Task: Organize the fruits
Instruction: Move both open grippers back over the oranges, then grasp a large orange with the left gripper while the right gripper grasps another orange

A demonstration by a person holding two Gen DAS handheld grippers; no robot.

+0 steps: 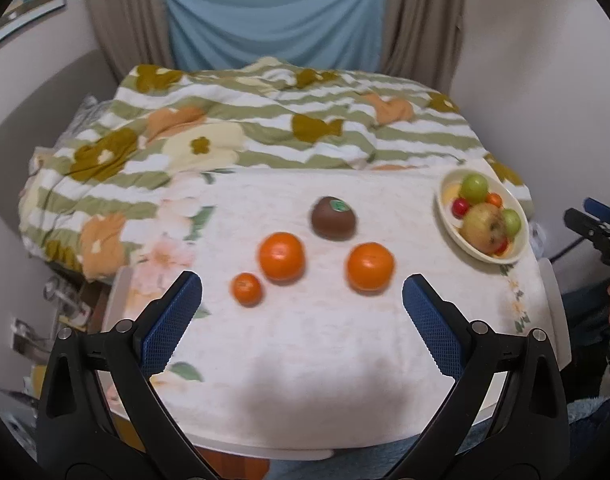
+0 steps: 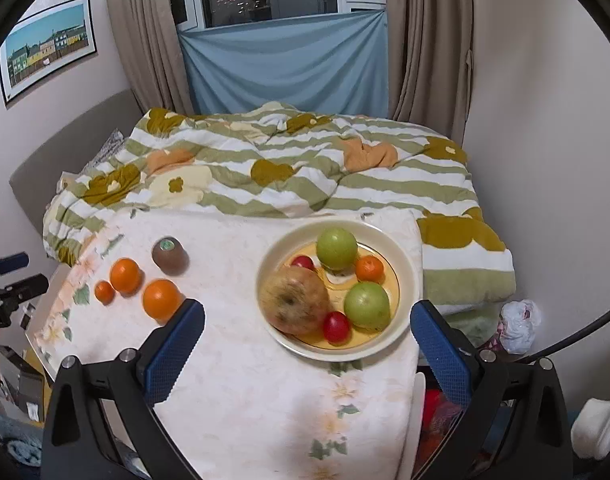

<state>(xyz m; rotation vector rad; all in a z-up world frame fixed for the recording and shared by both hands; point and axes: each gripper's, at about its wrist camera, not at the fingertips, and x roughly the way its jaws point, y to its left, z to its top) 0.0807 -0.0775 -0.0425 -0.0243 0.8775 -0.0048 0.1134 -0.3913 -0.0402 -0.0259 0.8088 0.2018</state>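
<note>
Sitting at two o'clock on the floral cloth (image 2: 241,380), a round cream plate (image 2: 409,280) held a blotchy yellow apple (image 2: 293,300), two smooth green apples (image 2: 337,248), red tomatoes (image 2: 336,327) and a little tangerine (image 2: 370,269). At ten o'clock lay a fuzzy brown kiwi (image 1: 334,218) and three glossy oranges (image 1: 281,257). A striped quilt (image 2: 289,176) bunched at twelve. The left gripper (image 1: 301,322) and right gripper (image 2: 307,346) both gaped wide, empty.
</note>
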